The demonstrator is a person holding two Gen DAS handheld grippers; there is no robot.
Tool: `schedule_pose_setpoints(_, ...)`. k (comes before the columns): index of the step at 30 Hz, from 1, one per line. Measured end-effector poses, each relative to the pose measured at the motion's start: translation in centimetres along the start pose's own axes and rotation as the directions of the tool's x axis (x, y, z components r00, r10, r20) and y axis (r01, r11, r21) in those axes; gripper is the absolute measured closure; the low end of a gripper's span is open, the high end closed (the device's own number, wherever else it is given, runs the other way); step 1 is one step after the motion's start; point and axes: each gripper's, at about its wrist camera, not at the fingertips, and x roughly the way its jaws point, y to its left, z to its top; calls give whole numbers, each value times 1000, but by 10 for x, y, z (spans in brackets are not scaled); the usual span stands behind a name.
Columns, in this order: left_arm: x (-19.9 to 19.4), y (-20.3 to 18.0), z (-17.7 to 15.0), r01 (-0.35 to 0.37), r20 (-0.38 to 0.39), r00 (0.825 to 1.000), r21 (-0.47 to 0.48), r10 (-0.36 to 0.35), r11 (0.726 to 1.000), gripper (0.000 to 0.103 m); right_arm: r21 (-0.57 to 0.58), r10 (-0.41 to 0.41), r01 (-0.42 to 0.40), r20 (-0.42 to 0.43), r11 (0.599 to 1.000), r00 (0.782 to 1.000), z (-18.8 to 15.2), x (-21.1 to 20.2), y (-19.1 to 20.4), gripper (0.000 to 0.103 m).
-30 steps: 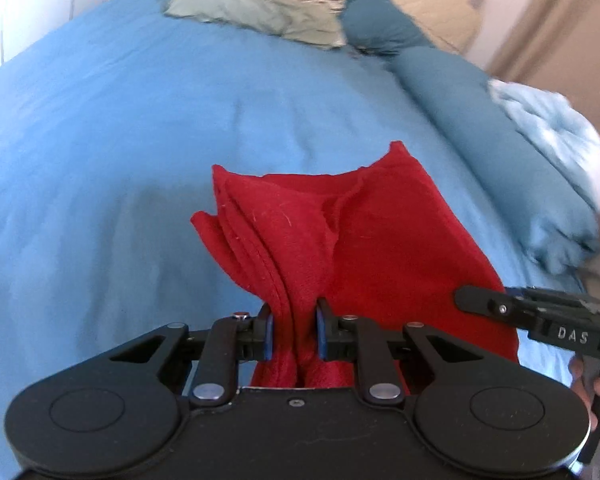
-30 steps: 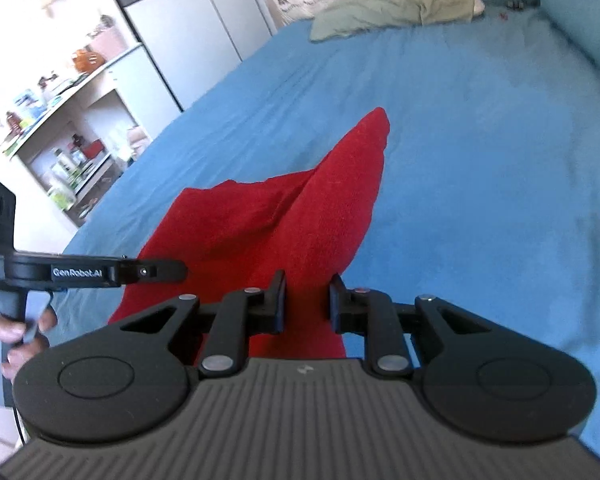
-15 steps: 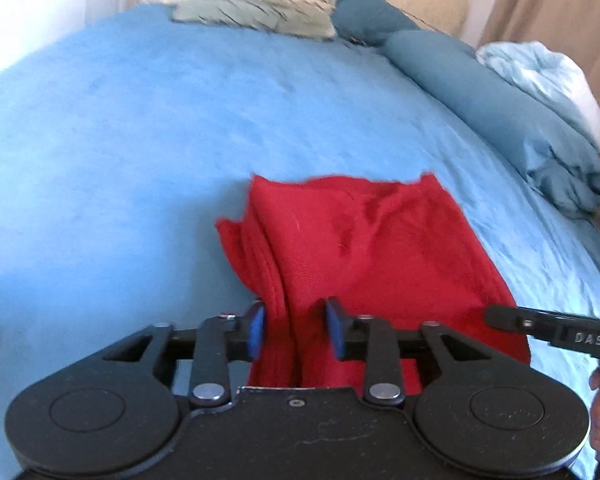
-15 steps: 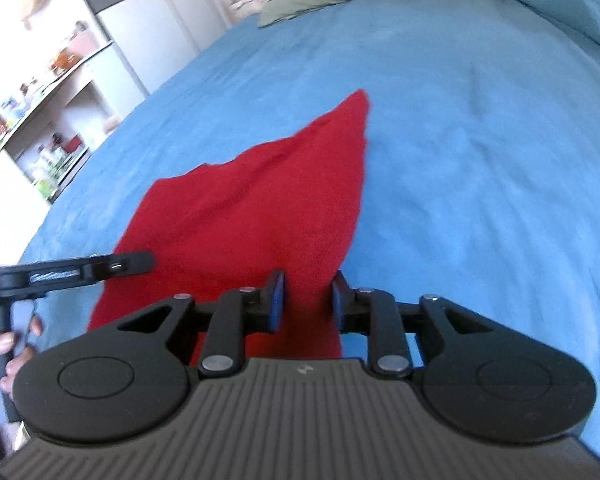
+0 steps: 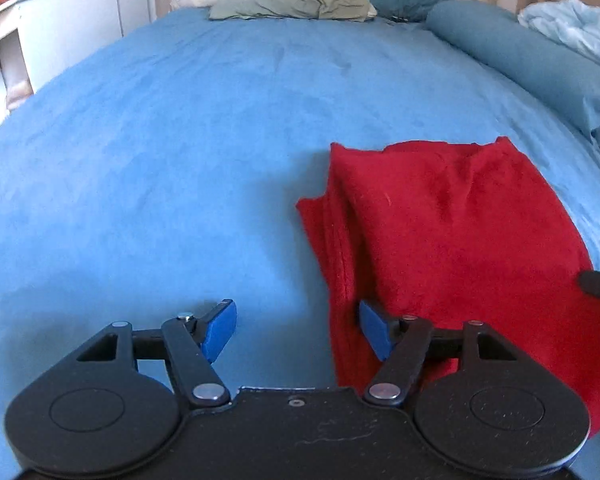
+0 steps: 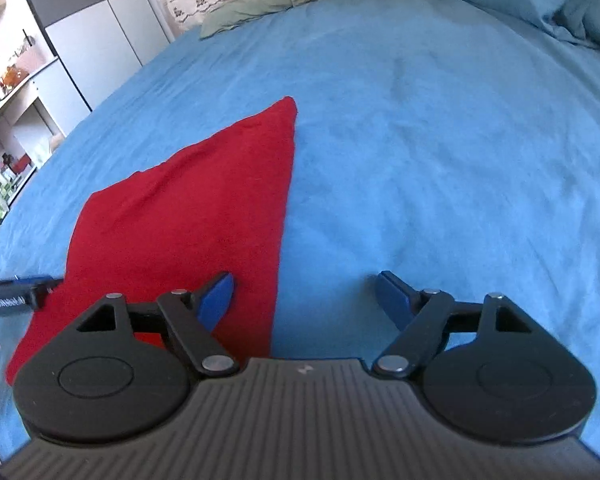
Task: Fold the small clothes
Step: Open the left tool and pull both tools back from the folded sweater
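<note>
A small red garment lies flat on the blue bedspread, folded over with a bunched edge on its left side. My left gripper is open and empty at the garment's near left edge; its right pad is over the cloth. In the right wrist view the red garment lies at the lower left. My right gripper is open and empty at its near right edge, left pad over the cloth. Each gripper's tip shows in the other's view.
Pillows and a patterned headboard cushion are at the far end of the bed. A rolled teal duvet runs along the bed's right side. A wardrobe and shelves stand to the left of the bed.
Both grippers were shut on the red garment and have opened, letting it go. The garment has dropped from held up to lying flat on the bed.
</note>
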Motion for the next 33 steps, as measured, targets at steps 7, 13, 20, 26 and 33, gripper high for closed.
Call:
schedule_pose_setpoints(7, -42, 6, 11, 2, 57, 998, -22, -1, 1000, 31, -31, 19, -17, 81, 999, 997, 13, -34, 20, 7)
schedule_pose_setpoints(13, -147, 4, 26, 1, 230, 973, -55, 11, 998, 0, -123, -26, 54, 217, 991, 976, 28, -126, 59, 0)
schedule_pose_setpoints(20, -263, -5, 13, 5, 318, 948, -78, 20, 997, 0, -161, -132, 183, 286, 970, 949, 16, -236, 109, 0)
schedule_pose_setpoints(26, -317, -24, -28, -40, 322, 946, -28, 47, 999, 0, -159, -190, 235, 254, 959, 948, -16, -294, 133, 0)
schedule_pose_setpoints(33, -332, -40, -75, -64, 255, 965, 16, 58, 998, 0, -172, -260, 293, 190, 941, 947, -66, -318, 146, 0)
